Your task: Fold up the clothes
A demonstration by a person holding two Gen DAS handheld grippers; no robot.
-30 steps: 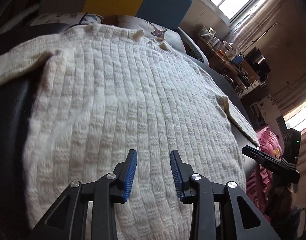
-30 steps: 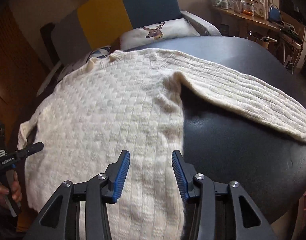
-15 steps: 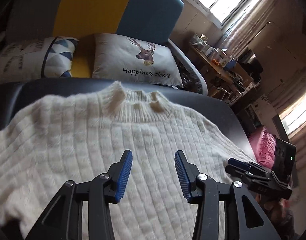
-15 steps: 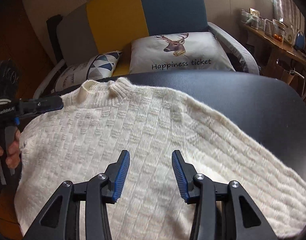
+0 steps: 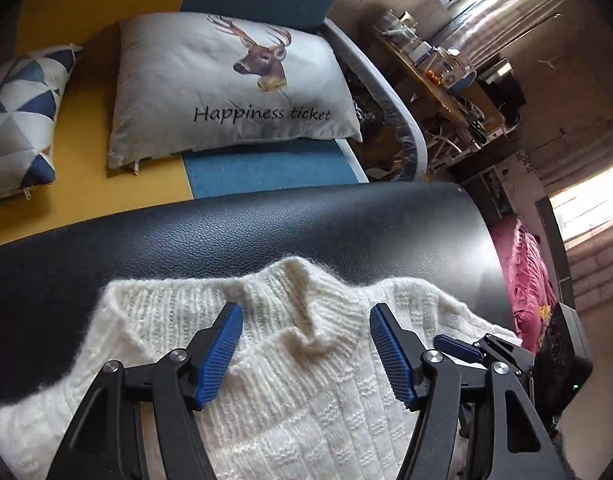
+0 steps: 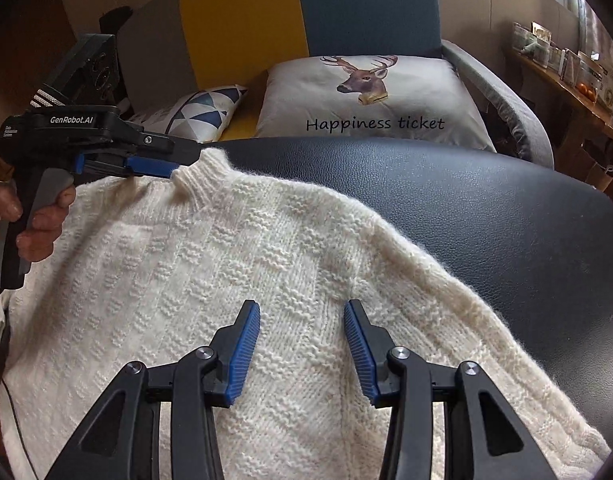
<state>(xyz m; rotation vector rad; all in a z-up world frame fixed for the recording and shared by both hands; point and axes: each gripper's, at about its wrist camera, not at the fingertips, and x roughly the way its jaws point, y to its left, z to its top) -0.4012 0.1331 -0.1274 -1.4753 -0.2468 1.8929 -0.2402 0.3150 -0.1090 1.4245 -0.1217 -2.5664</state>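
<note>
Sweater (image 6: 234, 280): cream knit, flat on black counter (image 6: 506, 216).
Left tool (image 5: 306, 354): jaws apart, over collar (image 5: 306, 300).
Right tool (image 6: 302, 350): jaws apart, above shoulder seam.

Deer pillow (image 5: 226, 84) beside triangle-patterned cushion (image 5: 18, 112) on sofa (image 5: 262, 168).

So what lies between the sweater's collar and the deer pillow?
Bare black leather only, between collar and deer pillow; both wrist views show it.
</note>
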